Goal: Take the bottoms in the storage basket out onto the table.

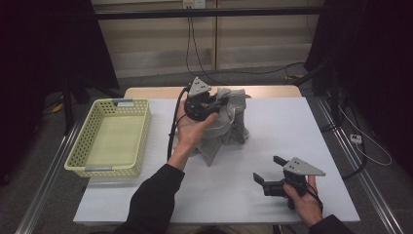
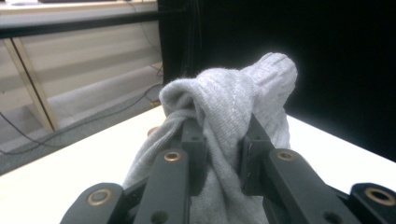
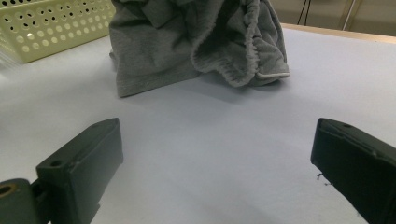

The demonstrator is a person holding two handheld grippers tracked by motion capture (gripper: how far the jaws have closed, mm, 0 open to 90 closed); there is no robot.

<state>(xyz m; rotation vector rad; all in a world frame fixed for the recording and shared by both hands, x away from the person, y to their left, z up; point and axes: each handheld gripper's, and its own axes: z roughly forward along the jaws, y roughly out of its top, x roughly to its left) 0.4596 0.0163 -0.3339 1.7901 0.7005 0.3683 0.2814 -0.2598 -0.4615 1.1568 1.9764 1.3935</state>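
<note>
I have the left hand-held gripper (image 1: 210,103) clamped on a bunch of the grey garment (image 1: 229,124), its 2 jaws pinched tight on a gathered fold, as the left gripper view makes plain: the knit cloth (image 2: 233,107) bulges up between and over the jaw tips. I hold it from the top so that the rest of the cloth hangs down; its lower edge rests on the white table (image 1: 292,131) near the middle, toward the far side, so the weight is shared between my grip and the table. That lets the fabric drape and show me its hems, which I judge is the point of lifting it this way.

The right hand-held gripper (image 1: 268,170) sits low at the near right of the table, well apart from the garment, with its jaws spread wide and nothing between them. Its own view looks straight across bare table at the hanging cloth (image 3: 196,42), so I read it as parked and aimed, ready to take a second hold on a lower corner.

The yellow perforated basket (image 1: 100,168) stands at the left side of the table, apart from the garment, with nothing in it, and I take it as the likely place for the cloth.
</note>
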